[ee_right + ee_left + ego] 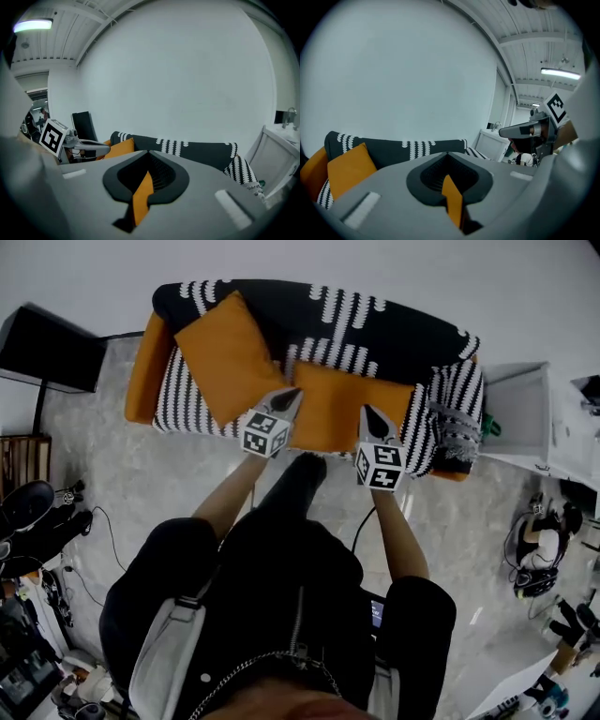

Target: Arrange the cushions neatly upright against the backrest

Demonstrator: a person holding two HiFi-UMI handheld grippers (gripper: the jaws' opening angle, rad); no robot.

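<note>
A black-and-white patterned sofa (375,329) with orange sides stands against the wall. One orange cushion (225,357) leans tilted on the left of the backrest. A second orange cushion (337,404) lies mid-seat, and both grippers hold it by its front edge. My left gripper (286,406) is shut on its left corner, and orange fabric (452,201) shows pinched between the jaws. My right gripper (375,420) is shut on the right part, with orange fabric (142,194) between its jaws. The leaning cushion also shows in both gripper views (349,168) (119,146).
A grey striped throw (457,432) hangs over the sofa's right arm. A white cabinet (525,418) stands to the right and a black panel (52,348) to the left. Headphones (536,559), cables and clutter lie on the floor at both sides.
</note>
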